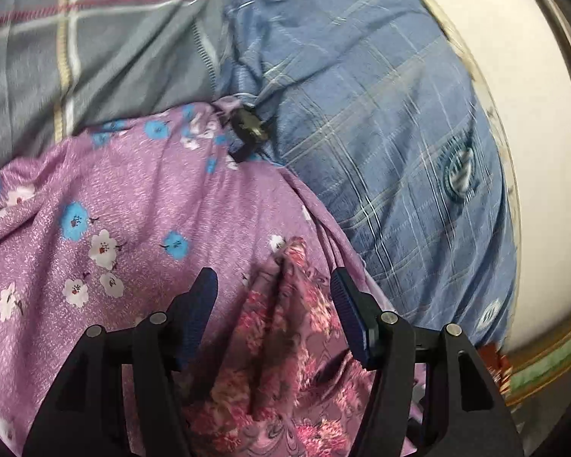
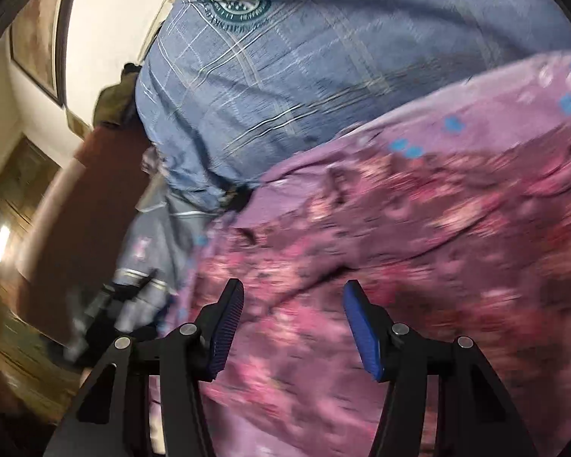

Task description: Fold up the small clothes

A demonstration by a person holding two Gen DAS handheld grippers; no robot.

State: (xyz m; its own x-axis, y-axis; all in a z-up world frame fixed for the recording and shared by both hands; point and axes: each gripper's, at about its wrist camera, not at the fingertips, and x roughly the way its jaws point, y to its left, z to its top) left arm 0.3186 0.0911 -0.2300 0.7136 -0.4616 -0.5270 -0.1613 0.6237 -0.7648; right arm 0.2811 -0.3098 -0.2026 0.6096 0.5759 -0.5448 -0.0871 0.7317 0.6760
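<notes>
Clothes to be folded come down to one piece as far as I can identify: a pink flowered garment lying directly ahead of my left gripper, bunched into a raised ridge between the two fingers. My left jaws stand apart; the pads flank the ridge without pressing on it, so nothing is gripped on that side. Beneath and beyond the garment lies a purple sheet with blue and white flowers, and further ahead and to the right a blue checked pillow rests against a pale wall; a grey checked cover lies ahead on the left. A small dark clip-like item sits ahead where sheet and pillow meet; I cannot identify it. My right gripper is likewise parted and empty, hovering over the same pink fabric, which spreads ahead and to its right; that view is heavily blurred, so creases there cannot be read. Progress, in my judgement: the garment is crumpled rather than laid flat, no clean fold is visible, and no finished stack appears in either view. Spreading, folding and setting aside all appear outstanding.
</notes>
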